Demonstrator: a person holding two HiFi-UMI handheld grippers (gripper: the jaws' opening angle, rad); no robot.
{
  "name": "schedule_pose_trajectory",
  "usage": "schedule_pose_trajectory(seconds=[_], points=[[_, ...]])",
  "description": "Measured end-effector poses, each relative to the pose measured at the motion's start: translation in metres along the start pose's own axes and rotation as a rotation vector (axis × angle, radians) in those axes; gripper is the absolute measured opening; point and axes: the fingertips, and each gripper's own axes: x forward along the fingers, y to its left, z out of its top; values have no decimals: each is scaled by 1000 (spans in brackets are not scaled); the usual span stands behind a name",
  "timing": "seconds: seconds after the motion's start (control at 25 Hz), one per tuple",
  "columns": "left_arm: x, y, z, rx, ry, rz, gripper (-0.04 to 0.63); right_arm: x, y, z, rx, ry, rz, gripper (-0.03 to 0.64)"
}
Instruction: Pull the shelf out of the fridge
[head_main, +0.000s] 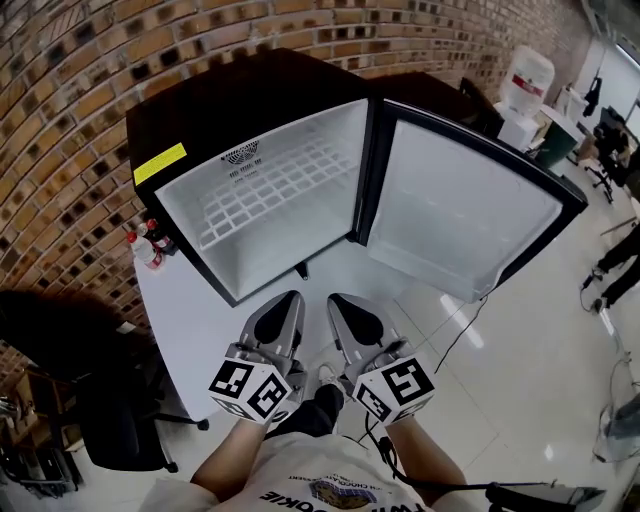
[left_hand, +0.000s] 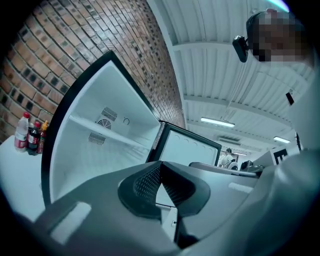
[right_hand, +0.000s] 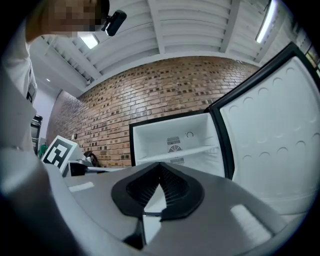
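Note:
A black mini fridge (head_main: 250, 90) stands on a white table (head_main: 200, 320) with its door (head_main: 460, 215) swung open to the right. Inside, a white wire shelf (head_main: 265, 190) lies level across the white cavity; it also appears as a thin ledge in the left gripper view, shelf (left_hand: 107, 134), and in the right gripper view, shelf (right_hand: 177, 154). My left gripper (head_main: 290, 300) and right gripper (head_main: 338, 302) are side by side just in front of the fridge opening, apart from it. Both are shut with nothing between the jaws: left gripper (left_hand: 160, 169), right gripper (right_hand: 160, 171).
A few small bottles (head_main: 148, 243) stand on the table left of the fridge, bottles (left_hand: 30, 134). A black office chair (head_main: 110, 400) sits at the lower left. A brick wall (head_main: 60, 120) backs the fridge. A water dispenser (head_main: 522, 90) and a floor cable (head_main: 455, 335) lie to the right.

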Motion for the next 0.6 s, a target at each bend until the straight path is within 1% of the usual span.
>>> schedule_pose_trajectory(seconds=[0.28, 0.4, 0.48, 0.6], points=[[33, 37, 2, -72, -79, 58, 0, 39, -26, -2, 38, 23, 64, 5], [45, 48, 8, -95, -95, 91, 0, 55, -40, 1, 65, 30, 82, 5], [53, 58, 10, -120, -109, 107, 0, 67, -49, 4, 94, 32, 98, 5], [61, 71, 11, -180, -131, 135, 0, 87, -59, 4, 176, 41, 132, 5]])
